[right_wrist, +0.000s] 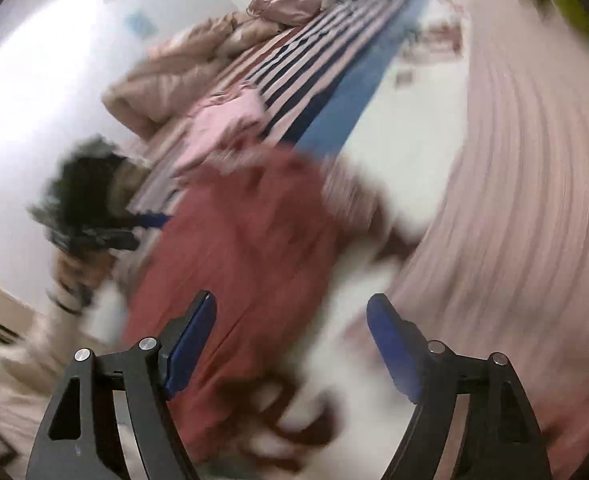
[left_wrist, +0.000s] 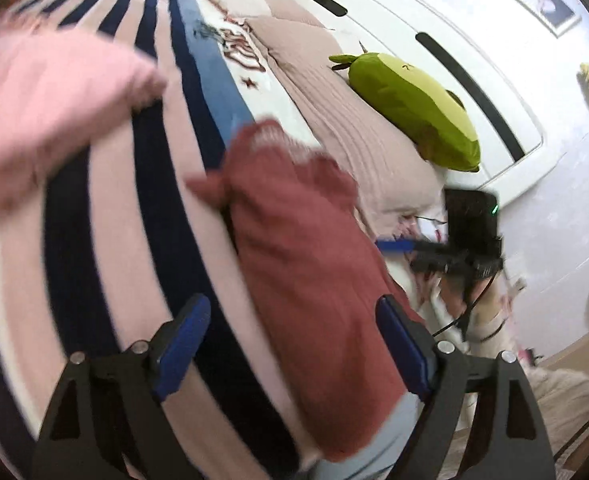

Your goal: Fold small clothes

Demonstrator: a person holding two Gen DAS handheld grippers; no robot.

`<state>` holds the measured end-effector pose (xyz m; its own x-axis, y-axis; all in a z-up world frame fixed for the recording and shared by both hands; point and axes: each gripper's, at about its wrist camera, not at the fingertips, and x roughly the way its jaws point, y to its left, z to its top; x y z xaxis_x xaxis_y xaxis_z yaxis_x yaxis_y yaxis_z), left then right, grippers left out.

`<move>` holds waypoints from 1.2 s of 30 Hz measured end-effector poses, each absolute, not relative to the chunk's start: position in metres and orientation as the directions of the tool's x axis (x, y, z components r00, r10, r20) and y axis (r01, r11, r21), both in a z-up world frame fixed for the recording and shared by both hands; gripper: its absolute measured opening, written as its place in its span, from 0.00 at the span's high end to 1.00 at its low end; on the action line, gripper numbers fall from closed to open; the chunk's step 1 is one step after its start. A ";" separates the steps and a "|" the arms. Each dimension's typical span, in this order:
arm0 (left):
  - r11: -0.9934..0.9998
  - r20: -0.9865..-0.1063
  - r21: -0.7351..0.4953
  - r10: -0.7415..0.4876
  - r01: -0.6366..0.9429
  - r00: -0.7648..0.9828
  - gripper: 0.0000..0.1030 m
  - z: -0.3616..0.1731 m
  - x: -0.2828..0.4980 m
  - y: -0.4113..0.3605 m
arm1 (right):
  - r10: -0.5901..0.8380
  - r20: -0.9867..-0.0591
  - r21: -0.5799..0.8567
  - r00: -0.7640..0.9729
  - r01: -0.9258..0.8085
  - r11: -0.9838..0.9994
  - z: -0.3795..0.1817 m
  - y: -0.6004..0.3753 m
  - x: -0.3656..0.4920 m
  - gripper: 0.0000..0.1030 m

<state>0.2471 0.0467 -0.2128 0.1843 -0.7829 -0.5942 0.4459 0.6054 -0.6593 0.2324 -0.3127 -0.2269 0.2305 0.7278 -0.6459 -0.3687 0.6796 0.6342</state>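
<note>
Garment, one, brick-red (left_wrist: 310,264): lay spread on the bed, over the striped blanket (left_wrist: 106,208) where the stripes met a blue band, its lower end running between my left jaws' blue pads. Nothing pinched it; the pads stood clear on either side.

Left gripper (left_wrist: 294,356): jaws stood wide apart, empty, held above the red cloth.

Right gripper (right_wrist: 292,344): jaws likewise stood wide apart, nothing clamped between them. Red garment (right_wrist: 238,264) lay ahead and under the left-hand pad in this view, badly blurred; whether a pad brushed it I could not tell.

Garment, one, pale pink (left_wrist: 42,112): crumpled on the stripes, apart from the red one, toward the far side of it.

Blanket, ribbed, dusty pink (left_wrist: 358,132): lay beside the striped one, across the blue band and a white printed strip.

Plush toy, green (left_wrist: 410,108): rested on the ribbed blanket near the white headboard (left_wrist: 446,92).

Quilt, tan, puffy (right_wrist: 166,84): bunched at the far edge of the bed by the wall.

From the left wrist view, my right gripper (left_wrist: 454,248) showed beyond the red garment's edge, dark and smeared.
</note>
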 end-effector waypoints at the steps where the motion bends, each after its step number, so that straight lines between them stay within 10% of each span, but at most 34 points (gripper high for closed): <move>1: 0.603 -0.588 -0.671 -0.787 0.432 0.186 0.20 -0.218 0.241 0.044 | 0.744 -0.631 0.661 0.219 -0.351 0.664 -0.236 -0.307 0.224 0.27; 4: 0.595 -0.559 -0.698 -0.801 0.399 0.215 0.21 -0.229 0.241 0.034 | 0.736 -0.616 0.654 0.280 -0.338 0.676 -0.246 -0.295 0.214 0.26; 11: 0.598 -0.540 -0.745 -0.801 0.297 0.258 0.82 -0.239 0.270 0.011 | 0.749 -0.598 0.706 0.287 -0.255 0.661 -0.263 -0.242 0.244 0.61; 13: 0.612 -0.549 -0.723 -0.790 0.320 0.271 0.86 -0.228 0.268 0.011 | 0.800 -0.534 0.774 0.273 -0.223 0.593 -0.266 -0.242 0.248 0.87; 36: 0.858 -0.435 -0.354 -0.503 0.372 0.747 0.87 0.052 0.147 0.238 | 0.920 -0.287 0.558 0.266 -0.734 0.387 -0.014 0.000 0.226 0.89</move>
<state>0.1474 0.2377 0.0522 0.7468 -0.5031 -0.4349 0.3720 0.8581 -0.3539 0.2257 0.0001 -0.0143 0.2659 0.9201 -0.2874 -0.7340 0.3866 0.5584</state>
